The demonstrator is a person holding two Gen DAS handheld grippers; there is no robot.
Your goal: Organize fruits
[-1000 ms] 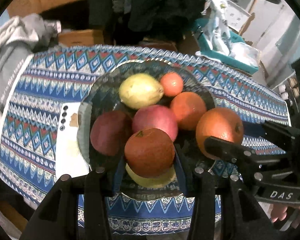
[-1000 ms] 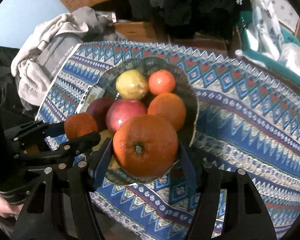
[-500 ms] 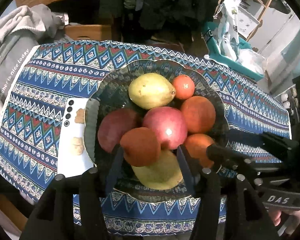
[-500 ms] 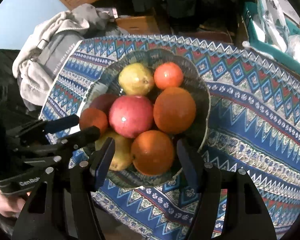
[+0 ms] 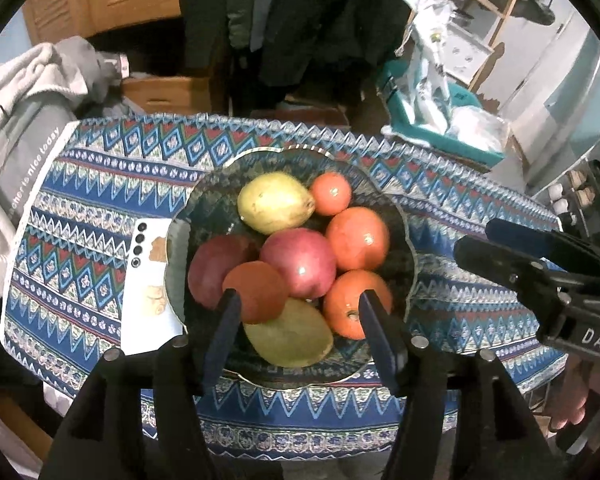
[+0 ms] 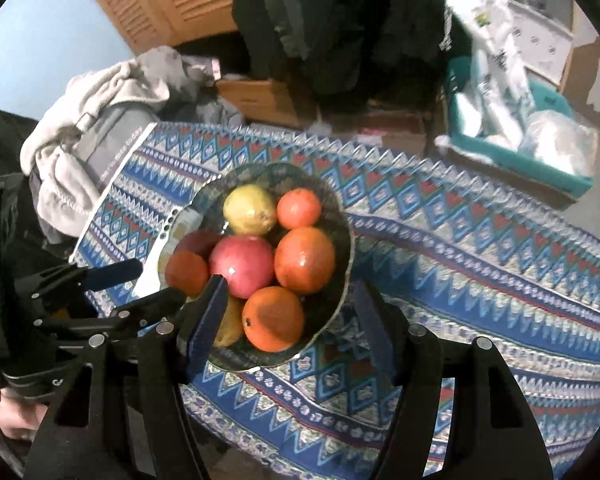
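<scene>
A dark glass fruit bowl stands on a blue patterned tablecloth. It holds several fruits: a yellow-green pear, a small orange, a red apple, a dark red apple, oranges and a mango. My left gripper is open and empty above the bowl's near edge. My right gripper is open and empty above the bowl's near right side, over an orange. Each gripper shows in the other's view.
A white phone lies left of the bowl, partly under it. A grey and white pile of clothes lies at the table's left end. A teal tray with plastic bags stands beyond the table on the right.
Both grippers let go of their oranges, which now lie in the bowl. Both grippers have opened and drawn back and up from the bowl.
</scene>
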